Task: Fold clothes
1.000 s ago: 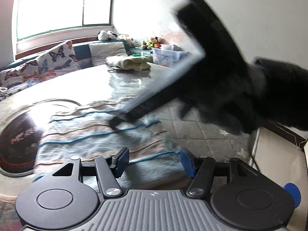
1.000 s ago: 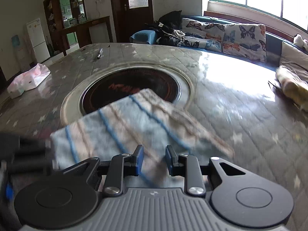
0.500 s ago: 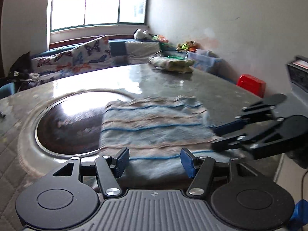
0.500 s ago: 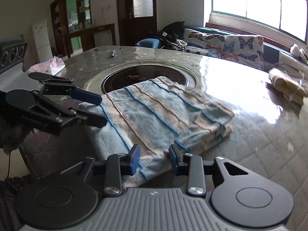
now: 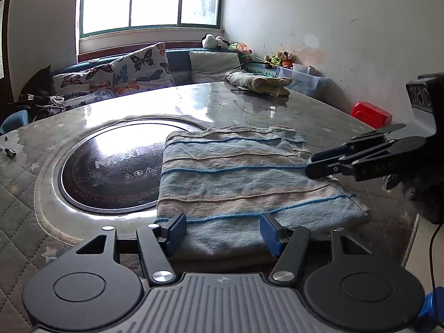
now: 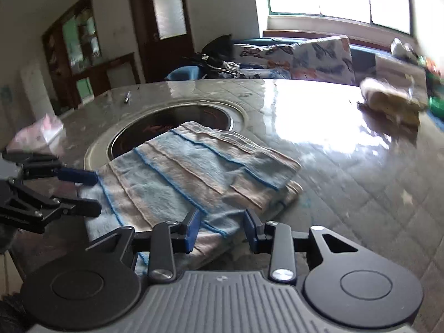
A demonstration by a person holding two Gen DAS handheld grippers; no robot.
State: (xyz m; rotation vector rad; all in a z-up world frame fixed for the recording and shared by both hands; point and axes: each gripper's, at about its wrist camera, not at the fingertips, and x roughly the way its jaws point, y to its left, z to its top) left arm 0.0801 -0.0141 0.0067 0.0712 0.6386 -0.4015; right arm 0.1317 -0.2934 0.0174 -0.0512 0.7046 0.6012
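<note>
A folded cloth (image 5: 236, 177) with blue and beige stripes lies flat on the round table (image 5: 249, 111), partly over the dark cooktop disc (image 5: 111, 166). My left gripper (image 5: 222, 230) is open, its blue pads apart over the cloth's near edge and not pressing on it. From the right, my right gripper (image 5: 319, 163) reaches to the cloth's right edge. In the right wrist view this gripper (image 6: 222, 230) is open over a near corner of the cloth (image 6: 194, 172), gripping nothing. The left gripper (image 6: 88, 191) shows at that view's left, beside the cloth.
Another bundle of cloth (image 5: 258, 83) lies at the table's far side. Butterfly cushions (image 5: 133, 69) line a bench under the window. A red stool (image 5: 371, 113) and plastic boxes (image 5: 305, 77) stand by the wall. A small metal item (image 5: 9, 152) lies far left.
The right arm, which reached across the cloth a second ago, has drawn back to the cloth's right edge, and its jaws have widened a little. The cloth, blurred earlier, now lies still.
</note>
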